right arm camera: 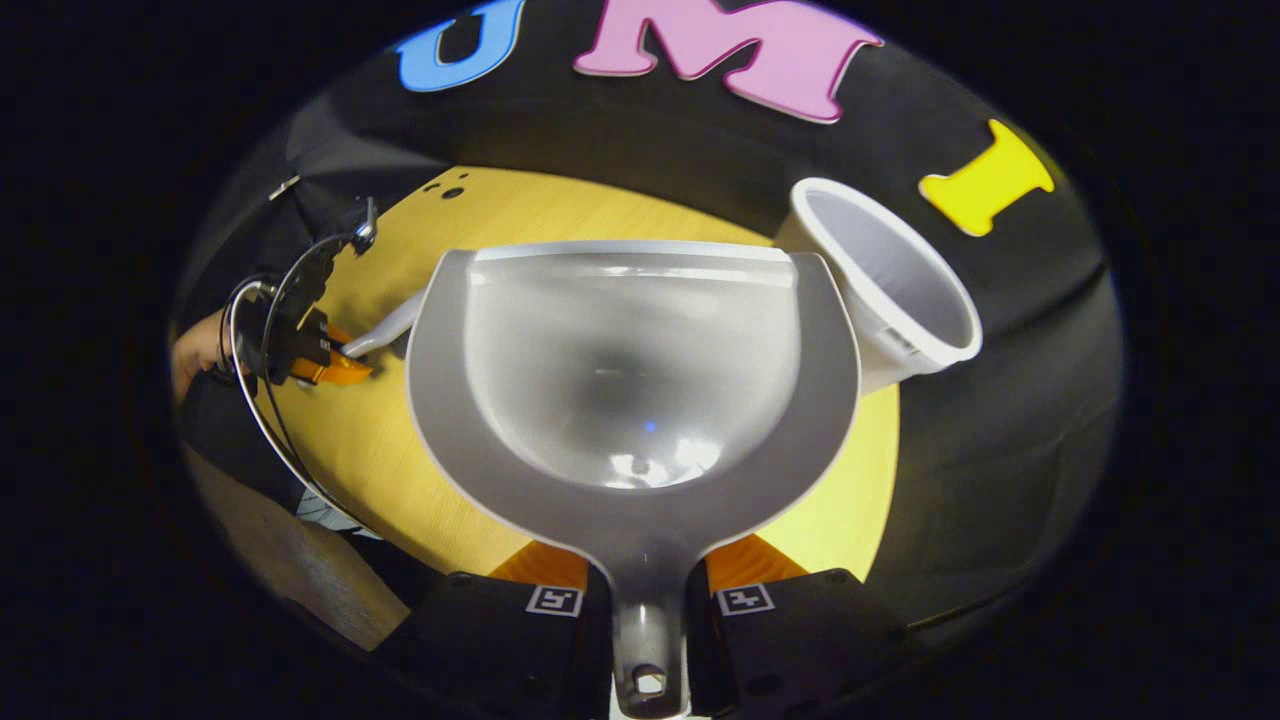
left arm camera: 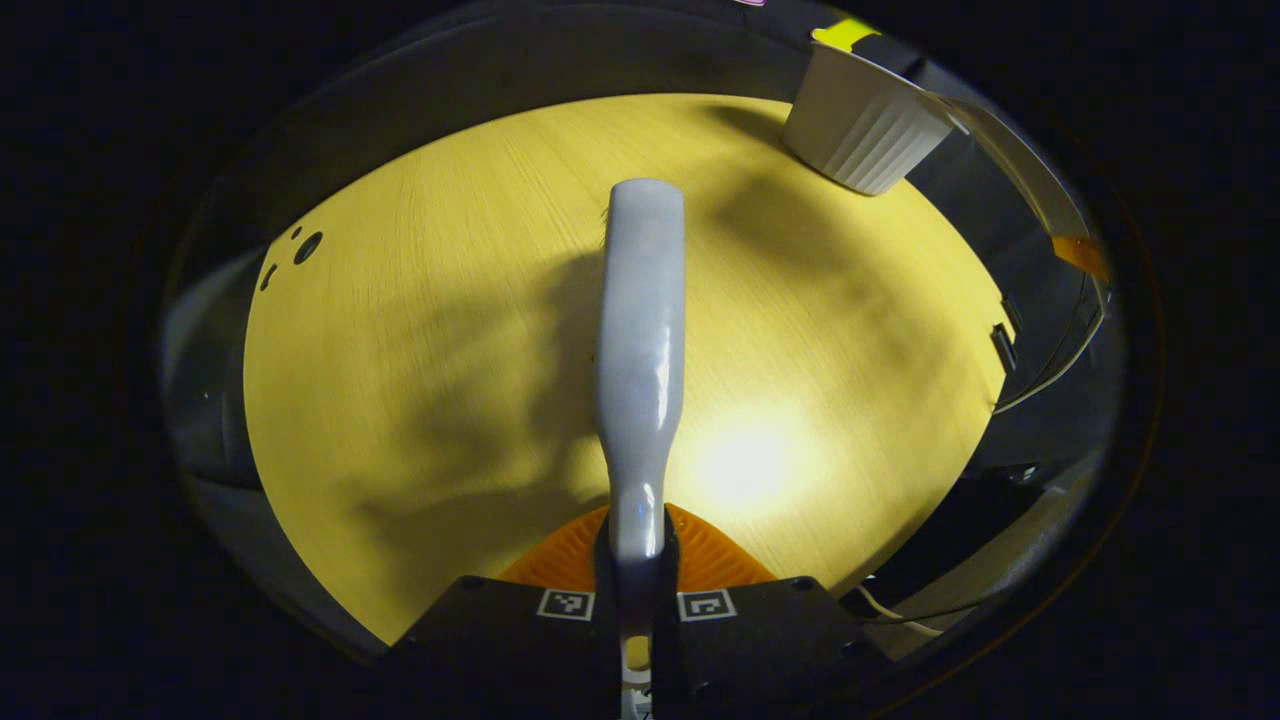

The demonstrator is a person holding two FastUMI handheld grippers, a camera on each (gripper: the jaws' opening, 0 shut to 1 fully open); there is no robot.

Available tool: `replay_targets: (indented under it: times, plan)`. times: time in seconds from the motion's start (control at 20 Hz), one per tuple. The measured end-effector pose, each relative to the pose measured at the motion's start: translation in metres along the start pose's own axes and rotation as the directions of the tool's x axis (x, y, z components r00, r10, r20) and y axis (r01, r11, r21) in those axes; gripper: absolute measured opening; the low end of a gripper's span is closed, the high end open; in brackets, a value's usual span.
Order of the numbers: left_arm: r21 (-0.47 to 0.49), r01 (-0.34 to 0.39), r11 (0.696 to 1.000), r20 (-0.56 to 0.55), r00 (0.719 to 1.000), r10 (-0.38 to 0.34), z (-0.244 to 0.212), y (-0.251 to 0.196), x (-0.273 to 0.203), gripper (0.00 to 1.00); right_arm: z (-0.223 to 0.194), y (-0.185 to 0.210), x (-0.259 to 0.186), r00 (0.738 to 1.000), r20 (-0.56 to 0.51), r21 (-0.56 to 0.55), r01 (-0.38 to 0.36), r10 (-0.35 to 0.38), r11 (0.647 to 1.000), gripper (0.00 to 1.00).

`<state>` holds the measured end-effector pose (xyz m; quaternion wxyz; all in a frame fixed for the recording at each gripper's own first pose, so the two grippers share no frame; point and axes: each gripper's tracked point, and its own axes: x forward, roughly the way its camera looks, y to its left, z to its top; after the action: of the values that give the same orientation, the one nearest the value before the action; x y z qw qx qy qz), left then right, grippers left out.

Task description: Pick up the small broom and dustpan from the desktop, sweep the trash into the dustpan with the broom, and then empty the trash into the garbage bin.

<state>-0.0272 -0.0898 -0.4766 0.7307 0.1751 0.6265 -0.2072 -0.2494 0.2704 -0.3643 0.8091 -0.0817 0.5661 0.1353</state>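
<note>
Nearest the lens in the left gripper view, the left gripper (left arm camera: 637,560) is clamped together on the narrow end of the small broom (left arm camera: 641,340), a smooth, glossy white piece that runs straight out over the bare yellow desk (left arm camera: 400,350). Whether this end is the handle or the back of the brush head I can't say for sure from here; no bristles are visible.

Over in the right gripper view, the right gripper (right arm camera: 648,590) pinches the thin grey stem of the dustpan (right arm camera: 630,370), which is held up, its scoop facing the camera and looking empty. Behind its right edge stands the white ribbed garbage bin (right arm camera: 880,290), near the far corner of the desk.

Both tools look like light, stiff moulded plastic, hard and rather slick, so the hold belongs where it is now: low on each stem, where the fingers close fully round. A shiny surface like that could twist in the grip when pressed sideways while sweeping. The bin seems light enough to tip if bumped.
</note>
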Motion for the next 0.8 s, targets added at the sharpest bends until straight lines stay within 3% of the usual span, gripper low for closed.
replay_targets:
  times: [0.35, 0.8]
  plan:
    - [-0.054, -0.03, 0.998, -0.032, 0.999, 0.028, -0.003, -0.005, 0.004, 0.16, -0.038, 0.033, 0.088, 0.992, -0.126, -0.053, -0.038, 0.031, 0.998, 0.34]
    - [-0.043, -0.068, 0.997, -0.034, 0.997, 0.066, -0.004, -0.003, 0.004, 0.16, -0.051, 0.053, 0.12, 0.986, -0.16, -0.076, -0.05, 0.037, 0.996, 0.35]
